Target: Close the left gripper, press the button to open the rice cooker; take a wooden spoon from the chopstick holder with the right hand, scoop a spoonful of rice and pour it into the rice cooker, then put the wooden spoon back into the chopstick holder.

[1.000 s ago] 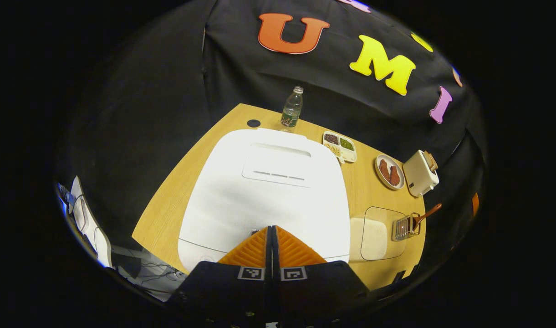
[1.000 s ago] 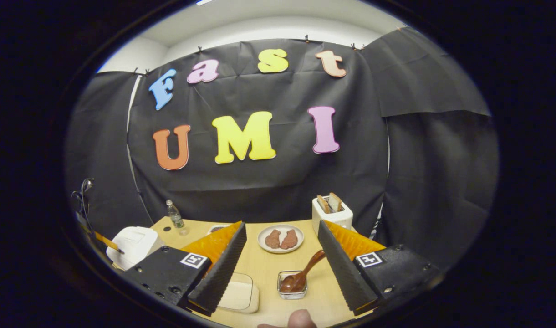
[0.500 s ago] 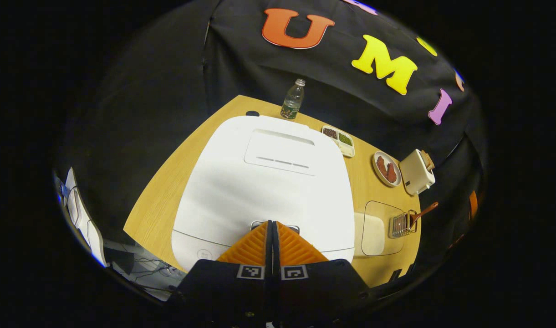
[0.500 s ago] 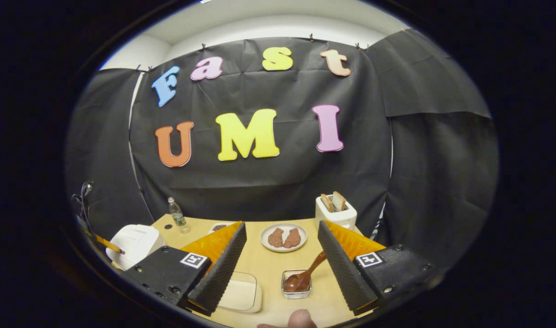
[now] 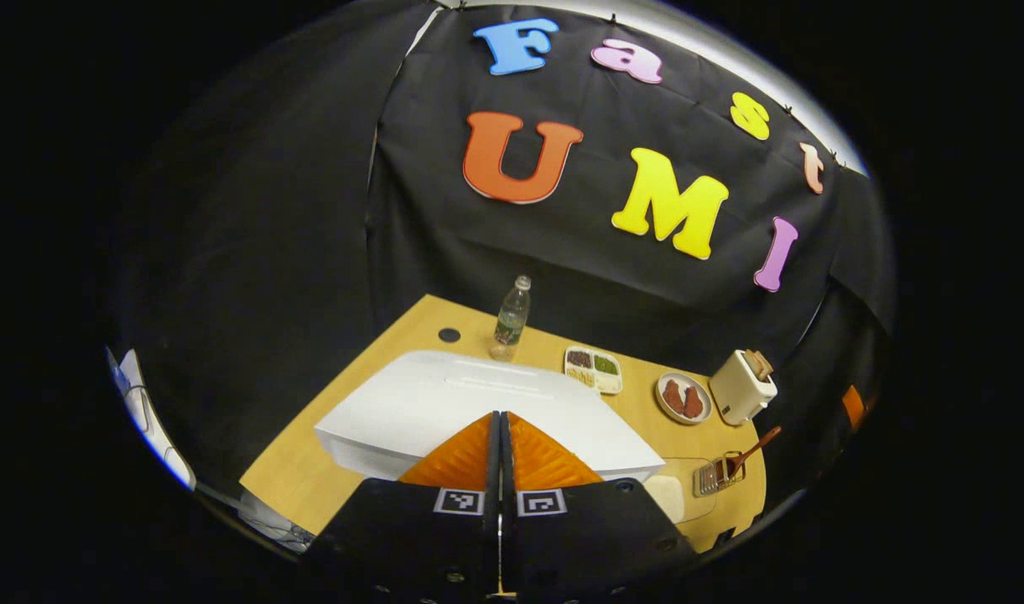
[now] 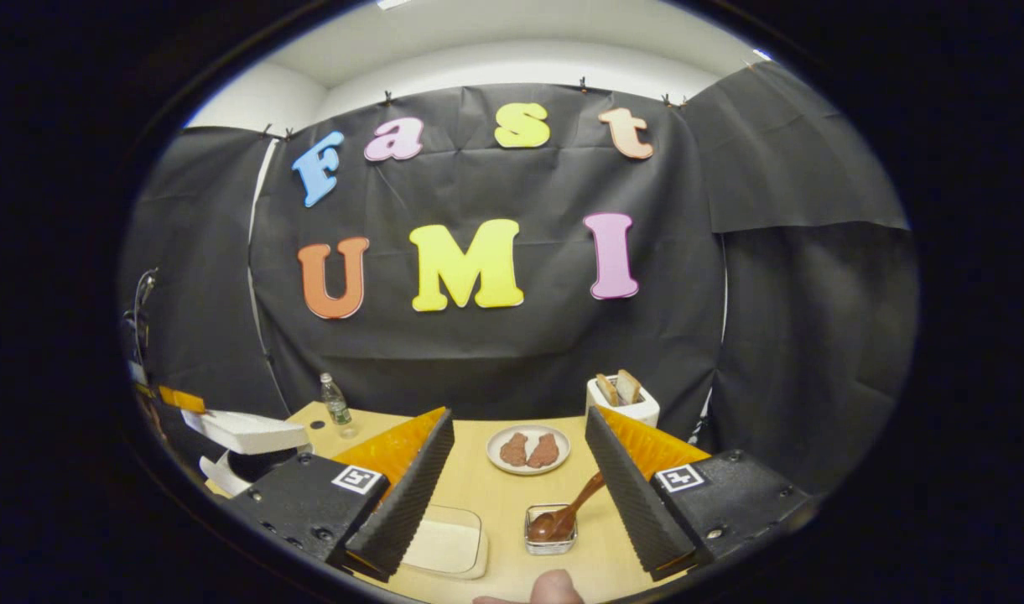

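Note:
The white rice cooker (image 5: 478, 411) stands on the wooden table (image 5: 310, 470) with its lid lifted; in the right gripper view the lid (image 6: 245, 431) is raised over a dark opening. My left gripper (image 5: 500, 413) is shut with nothing in it, just above the lid's near edge. My right gripper (image 6: 518, 413) hangs open over the table. Below and ahead of it the wooden spoon (image 6: 563, 513) leans in the small chopstick holder (image 6: 550, 542). A clear box of rice (image 6: 444, 541) lies to the holder's left. From the left gripper view the spoon (image 5: 751, 445) and holder (image 5: 717, 476) are at far right.
A water bottle (image 5: 512, 315) stands at the table's back. A divided dish of beans (image 5: 593, 367), a plate of brown food (image 6: 528, 449) and a white toaster with bread (image 6: 622, 398) line the far side. A fingertip (image 6: 553, 591) shows at the bottom edge.
The rice cooker's lid has sprung up from flat to raised. My left gripper has lifted and tilted up, still shut. The right gripper has barely moved.

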